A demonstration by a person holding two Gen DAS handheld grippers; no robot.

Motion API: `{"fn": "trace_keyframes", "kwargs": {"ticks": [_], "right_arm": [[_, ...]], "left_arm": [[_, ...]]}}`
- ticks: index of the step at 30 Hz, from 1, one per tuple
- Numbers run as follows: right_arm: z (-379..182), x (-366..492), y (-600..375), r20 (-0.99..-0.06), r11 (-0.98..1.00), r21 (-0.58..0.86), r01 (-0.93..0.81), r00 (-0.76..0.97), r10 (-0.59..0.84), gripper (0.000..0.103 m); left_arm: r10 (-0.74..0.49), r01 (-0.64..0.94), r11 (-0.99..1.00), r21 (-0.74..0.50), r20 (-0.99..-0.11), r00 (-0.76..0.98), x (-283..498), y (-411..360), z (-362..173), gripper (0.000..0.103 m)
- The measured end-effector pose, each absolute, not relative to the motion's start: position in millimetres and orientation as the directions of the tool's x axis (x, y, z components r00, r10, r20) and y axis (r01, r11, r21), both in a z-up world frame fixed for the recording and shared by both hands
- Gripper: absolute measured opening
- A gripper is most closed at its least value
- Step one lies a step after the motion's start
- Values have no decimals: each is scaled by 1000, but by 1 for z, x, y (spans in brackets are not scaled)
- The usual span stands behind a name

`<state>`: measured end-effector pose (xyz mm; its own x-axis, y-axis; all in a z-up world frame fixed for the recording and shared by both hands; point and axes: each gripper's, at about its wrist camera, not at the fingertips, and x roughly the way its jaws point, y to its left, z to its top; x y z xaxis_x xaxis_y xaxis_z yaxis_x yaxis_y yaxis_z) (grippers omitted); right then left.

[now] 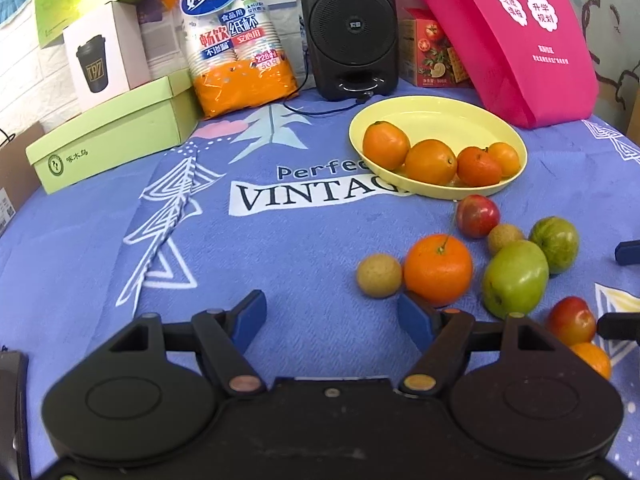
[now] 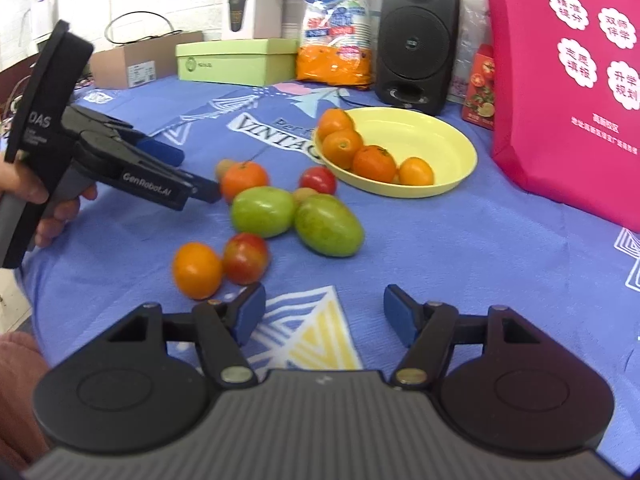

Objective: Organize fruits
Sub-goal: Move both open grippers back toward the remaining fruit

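A yellow plate holds several small oranges. Loose fruit lies on the blue cloth in front of it: a large orange, two green fruits, red tomatoes, small brown fruits and a small orange. My left gripper is open and empty; its right finger sits just before the large orange. My right gripper is open and empty, low over the cloth, right of the small orange.
Along the back stand a black speaker, an orange pack of paper cups, green boxes, a white cup box, a red cracker box and a pink bag next to the plate.
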<state>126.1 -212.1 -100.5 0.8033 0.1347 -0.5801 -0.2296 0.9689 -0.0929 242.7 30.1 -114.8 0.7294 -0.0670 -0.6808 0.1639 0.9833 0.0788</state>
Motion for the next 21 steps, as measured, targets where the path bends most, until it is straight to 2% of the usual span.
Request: {"fn": "trace_keyframes", "kwargs": {"ticks": [3,7,21], "right_arm": [[-101,133,-217,-584,972,-92,-215,803,123,66],[-101,142,-220,-586,973,-96,-208,802,113,71],[-105,188,-211,-594,961,-102,-258,790,150,71]], "left_arm": [[-73,160,985,66,-681,729,248,31,-117,75],[-83,157,986,48,-681,728,258,33,-119,75],[-107,167,986,26,-667,737,267,35,-125,75]]}}
